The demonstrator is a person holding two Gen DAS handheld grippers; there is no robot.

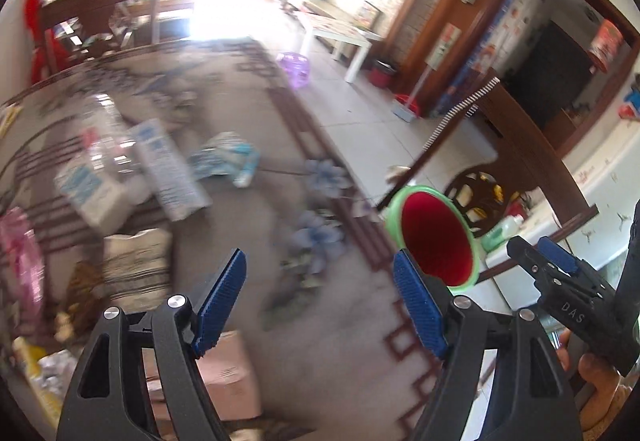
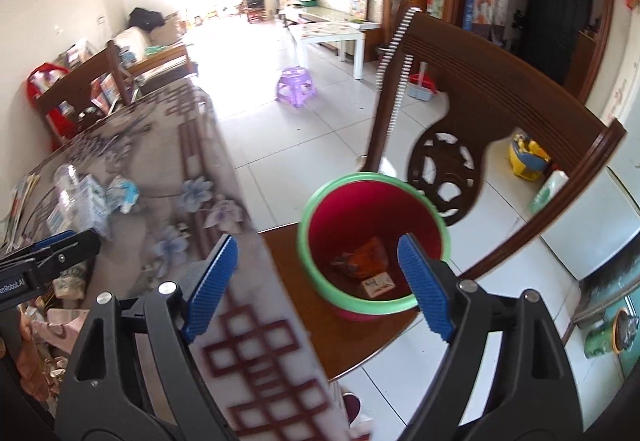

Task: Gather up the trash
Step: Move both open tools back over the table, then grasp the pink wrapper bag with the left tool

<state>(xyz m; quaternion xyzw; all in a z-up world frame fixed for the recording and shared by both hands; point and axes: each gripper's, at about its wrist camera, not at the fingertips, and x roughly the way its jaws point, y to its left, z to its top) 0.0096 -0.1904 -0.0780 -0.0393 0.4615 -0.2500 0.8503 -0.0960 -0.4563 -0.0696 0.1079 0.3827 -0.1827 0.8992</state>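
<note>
My left gripper (image 1: pixel 320 305) hangs open and empty over the patterned table (image 1: pixel 248 241). Blurred trash lies ahead of it: two blue-and-white boxes (image 1: pixel 168 169), a clear bottle (image 1: pixel 104 137) and a crumpled wrapper (image 1: pixel 226 157). My right gripper (image 2: pixel 319 281) is open too, with nothing between its fingers, above the near rim of the red bin (image 2: pixel 360 217) with a green rim. The bin stands on a wooden chair seat (image 2: pixel 304 325) beside the table. An orange wrapper (image 2: pixel 366 255) and a paper scrap (image 2: pixel 378 283) lie inside it. The bin (image 1: pixel 436 237) also shows in the left wrist view.
A pinkish cardboard box (image 1: pixel 228 373), a striped bag (image 1: pixel 136 261) and a pink bag (image 1: pixel 20 253) crowd the table's near left. The carved chair back (image 2: pixel 480 93) rises behind the bin. A purple stool (image 2: pixel 296 81) and a white low table (image 2: pixel 332 33) stand on the tiled floor.
</note>
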